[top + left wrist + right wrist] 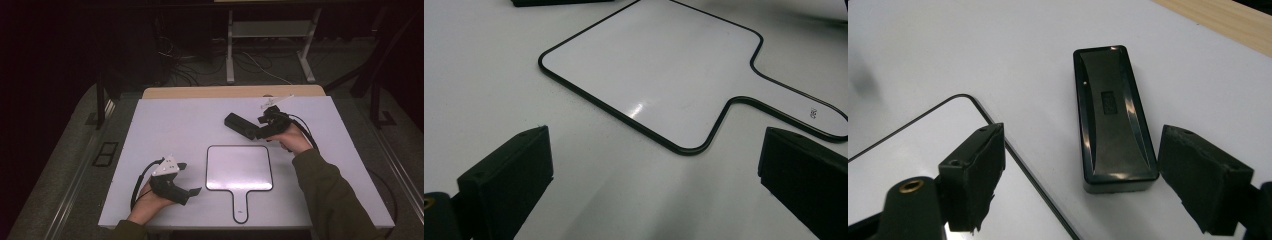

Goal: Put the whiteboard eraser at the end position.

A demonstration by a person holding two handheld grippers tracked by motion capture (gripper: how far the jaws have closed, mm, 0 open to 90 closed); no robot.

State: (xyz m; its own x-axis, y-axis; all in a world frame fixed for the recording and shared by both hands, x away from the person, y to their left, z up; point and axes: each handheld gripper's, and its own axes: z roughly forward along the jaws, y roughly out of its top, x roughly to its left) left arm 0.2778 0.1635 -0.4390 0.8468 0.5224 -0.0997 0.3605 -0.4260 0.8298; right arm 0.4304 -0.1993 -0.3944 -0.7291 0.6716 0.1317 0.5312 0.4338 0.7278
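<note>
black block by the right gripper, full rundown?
The black eraser block is a long rectangular piece with rounded corners, glossy like hard plastic, with a dished top and a small raised label in the middle. It lies flat on the white table, just beyond the whiteboard paddle's far right corner and apart from it. The right gripper stands open at its near end; the pads do not press on it.

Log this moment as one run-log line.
right hand-held gripper: open, at eraser, not gripping | left hand-held gripper: open, empty | whiteboard: flat on table
</note>
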